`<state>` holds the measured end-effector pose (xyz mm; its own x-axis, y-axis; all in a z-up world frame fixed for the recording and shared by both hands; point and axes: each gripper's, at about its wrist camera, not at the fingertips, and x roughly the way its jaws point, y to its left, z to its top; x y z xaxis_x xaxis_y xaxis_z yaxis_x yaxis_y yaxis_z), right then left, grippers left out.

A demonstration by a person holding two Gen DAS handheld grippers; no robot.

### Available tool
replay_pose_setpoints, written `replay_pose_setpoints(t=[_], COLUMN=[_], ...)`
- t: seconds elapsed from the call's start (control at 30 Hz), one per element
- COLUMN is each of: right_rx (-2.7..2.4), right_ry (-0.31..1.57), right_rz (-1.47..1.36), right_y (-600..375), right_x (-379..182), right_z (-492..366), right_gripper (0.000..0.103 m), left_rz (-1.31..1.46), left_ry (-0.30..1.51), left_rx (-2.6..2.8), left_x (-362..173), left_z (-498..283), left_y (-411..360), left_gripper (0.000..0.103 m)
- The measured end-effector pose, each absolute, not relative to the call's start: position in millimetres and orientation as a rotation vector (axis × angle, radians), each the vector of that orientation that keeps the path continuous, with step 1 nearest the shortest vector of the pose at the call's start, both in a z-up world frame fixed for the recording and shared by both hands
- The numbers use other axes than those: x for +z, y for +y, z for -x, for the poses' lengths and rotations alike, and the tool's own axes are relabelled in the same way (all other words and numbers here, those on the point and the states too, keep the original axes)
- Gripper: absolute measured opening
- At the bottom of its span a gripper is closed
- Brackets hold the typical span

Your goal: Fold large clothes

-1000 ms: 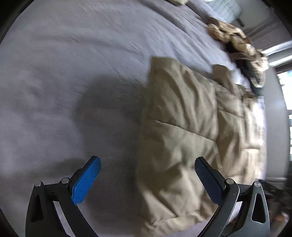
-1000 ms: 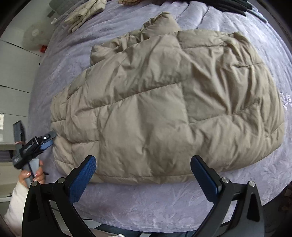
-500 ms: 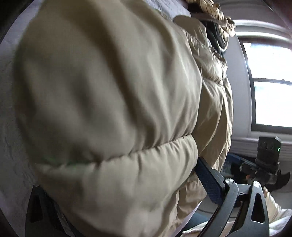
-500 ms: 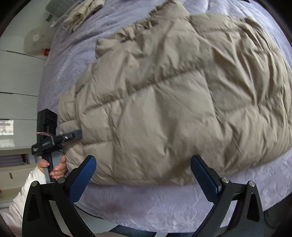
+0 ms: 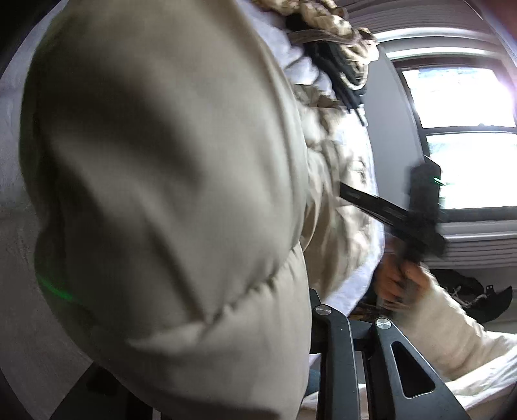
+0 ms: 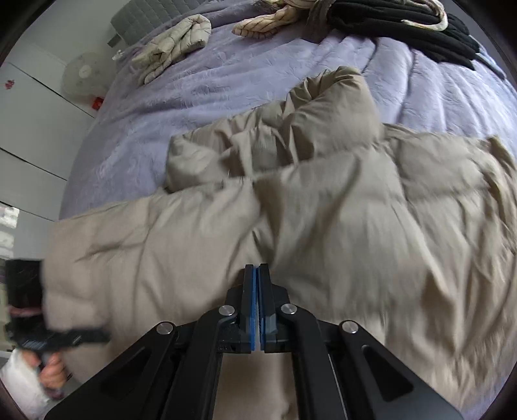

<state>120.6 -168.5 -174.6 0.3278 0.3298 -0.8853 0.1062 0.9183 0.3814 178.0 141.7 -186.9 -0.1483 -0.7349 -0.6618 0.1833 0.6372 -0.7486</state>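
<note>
A beige quilted puffer jacket (image 6: 323, 232) lies spread across a bed covered in a lavender bedspread (image 6: 200, 97), with one puffy part bunched up toward the far side. The right gripper (image 6: 257, 274) is over the near part of the jacket. Its blue pads meet with no visible gap, having just snapped together. No fabric can be seen between them, so whether they pinch a thin fold of the jacket cannot be told.

In the left wrist view, a thick roll of the same jacket (image 5: 155, 194) fills most of the picture and bulges over the left gripper (image 5: 303, 323). Only one black finger (image 5: 336, 362) shows at the lower right, pressed up against the padding; the other is hidden behind the cloth. Its jaws have just been closing with the jacket between them, and they are clenched on that bulky fold.

From the right wrist view the left gripper (image 6: 61, 336) appears at the lower left edge, blurred, held by a hand (image 6: 53, 371) with a white sleeve. The left wrist view in turn shows the right hand (image 5: 394, 278) gripping its black tool beside the bed, a bright window (image 5: 458, 129) behind it.

At the head of the bed lie other garments — a folded cream quilted piece (image 6: 174, 45) and a heap of black clothing (image 6: 404, 29).
</note>
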Motion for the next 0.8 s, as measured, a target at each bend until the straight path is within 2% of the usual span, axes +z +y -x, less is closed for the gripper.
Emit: replay_pose_setpoints(t=[0.2, 0.4, 0.6, 0.8], right_rx=[0.210, 0.246, 0.255, 0.312], right_ry=[1.277, 1.336, 1.284, 1.322], right_rz=[-0.531, -0.669, -0.724, -0.807], right_y=[-178.8, -197.5, -230.5, -219.5], right_x=[-216.5, -235.4, -196.1, -216.1], right_z=[-151.0, -156.6, -75.2, -11.2], right_gripper=[0.001, 0.000, 0.001, 0.002], left_rz=[0.420, 0.321, 0.289, 0.223], left_ry=[1.460, 1.441, 1.443, 1.462], left_rx=[-0.930, -0.916, -0.899, -0.877], left_x=[-129.0, -102.2, -89.7, -77.4], left_z=[-162.9, -154.0, -147.7, -146.5], left_y=[77.5, 1.8, -36.3, -70.4], left_gripper=[0.032, 0.032, 0.032, 0.032])
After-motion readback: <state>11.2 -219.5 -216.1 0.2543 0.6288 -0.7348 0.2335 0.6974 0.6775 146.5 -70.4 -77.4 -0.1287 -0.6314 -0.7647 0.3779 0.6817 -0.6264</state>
